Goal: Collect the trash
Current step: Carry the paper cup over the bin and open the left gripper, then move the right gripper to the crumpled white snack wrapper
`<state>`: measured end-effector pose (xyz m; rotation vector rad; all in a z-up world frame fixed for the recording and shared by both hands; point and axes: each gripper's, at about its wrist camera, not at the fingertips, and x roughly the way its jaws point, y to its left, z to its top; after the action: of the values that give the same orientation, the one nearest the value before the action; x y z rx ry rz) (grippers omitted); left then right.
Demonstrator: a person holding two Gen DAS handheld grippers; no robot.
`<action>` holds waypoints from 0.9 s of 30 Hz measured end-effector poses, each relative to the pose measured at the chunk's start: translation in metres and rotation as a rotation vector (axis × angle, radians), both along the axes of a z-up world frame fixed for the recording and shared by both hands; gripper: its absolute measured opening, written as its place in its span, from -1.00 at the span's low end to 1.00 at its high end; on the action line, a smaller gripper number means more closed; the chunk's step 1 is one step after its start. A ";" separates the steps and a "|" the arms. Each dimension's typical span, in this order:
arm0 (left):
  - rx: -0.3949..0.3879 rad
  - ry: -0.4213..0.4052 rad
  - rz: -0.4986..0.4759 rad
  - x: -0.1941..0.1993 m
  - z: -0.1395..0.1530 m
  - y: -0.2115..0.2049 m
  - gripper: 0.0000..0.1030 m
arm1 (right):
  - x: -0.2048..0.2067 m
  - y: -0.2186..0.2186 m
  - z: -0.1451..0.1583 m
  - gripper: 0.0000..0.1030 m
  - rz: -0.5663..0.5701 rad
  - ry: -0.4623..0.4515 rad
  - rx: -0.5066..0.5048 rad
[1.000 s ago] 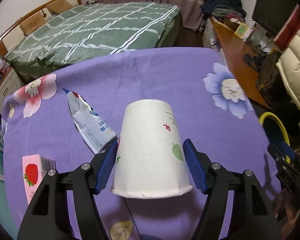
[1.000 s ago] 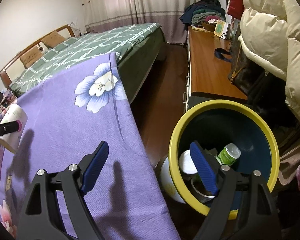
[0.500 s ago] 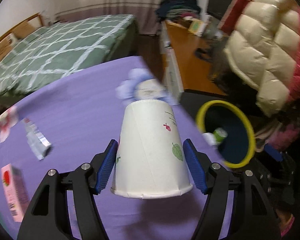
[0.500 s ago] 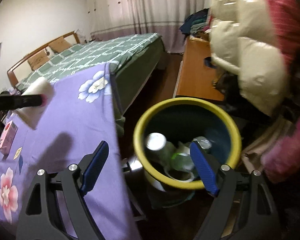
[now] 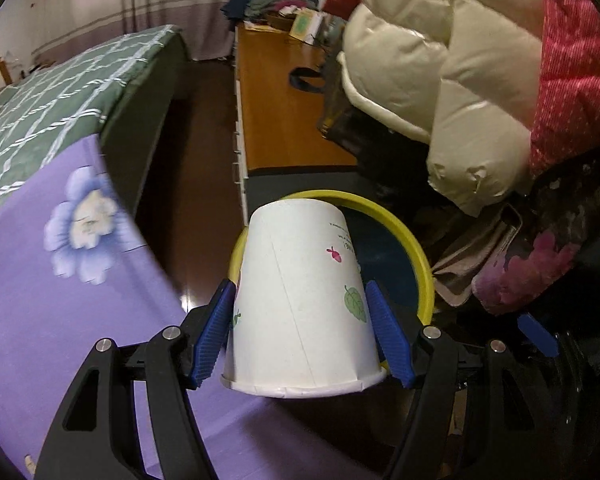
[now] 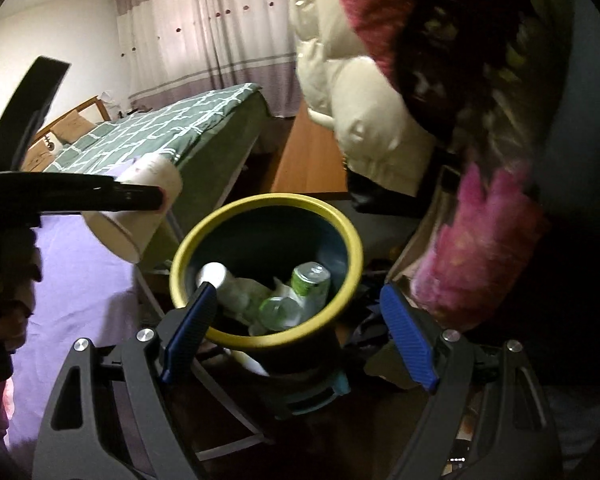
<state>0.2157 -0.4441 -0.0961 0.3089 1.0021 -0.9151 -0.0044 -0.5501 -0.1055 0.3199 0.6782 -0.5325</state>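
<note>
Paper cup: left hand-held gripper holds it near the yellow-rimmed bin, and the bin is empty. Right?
Not quite. The left hand-held gripper does hold the paper cup near the yellow-rimmed bin, but the bin isn't empty: the right wrist view shows a green can and bottles inside.

Yellow-rimmed bin (image 6: 342,236) at centre, dark inside, holding a green can (image 6: 311,284), clear plastic bottles (image 6: 240,294) and crumpled scraps. Right gripper (image 6: 298,338) just below the bin, blue-padded jaws spread wide (nothing between them but the bin's near rim). Left of the bin and higher, a white paper cup (image 6: 140,208), tilted, clamped in the left gripper (image 6: 158,200). Purple desk cloth (image 6: 80,280) under the cup, green checked bed (image 6: 172,136) beyond.
</note>
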 end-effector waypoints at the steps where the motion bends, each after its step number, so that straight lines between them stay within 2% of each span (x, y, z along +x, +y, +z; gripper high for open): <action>1: 0.003 0.003 -0.005 -0.001 -0.003 -0.006 0.30 | -0.002 -0.003 -0.001 0.54 -0.005 0.001 0.003; 6: 0.014 0.026 -0.027 -0.004 -0.019 -0.039 0.34 | -0.009 -0.016 -0.007 0.54 -0.033 0.005 0.017; 8: 0.020 0.019 -0.017 -0.005 -0.023 -0.046 0.51 | -0.010 -0.019 -0.008 0.54 -0.036 0.005 0.022; 10: 0.017 0.008 -0.008 -0.006 -0.023 -0.046 0.69 | -0.010 -0.019 -0.009 0.54 -0.034 0.003 0.027; 13: -0.004 -0.020 0.009 -0.009 -0.014 -0.026 0.69 | -0.008 -0.017 -0.010 0.54 -0.028 0.003 0.029; 21: -0.096 -0.138 0.164 -0.001 0.026 0.101 0.80 | 0.017 0.004 -0.008 0.54 0.034 0.018 0.013; 27: -0.129 -0.223 0.347 0.004 0.032 0.224 0.82 | 0.052 0.037 -0.003 0.55 0.122 0.036 -0.003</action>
<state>0.2196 -0.2204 -0.0639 0.1187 0.7567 -0.6106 0.0481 -0.5135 -0.1085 0.2648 0.7263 -0.4238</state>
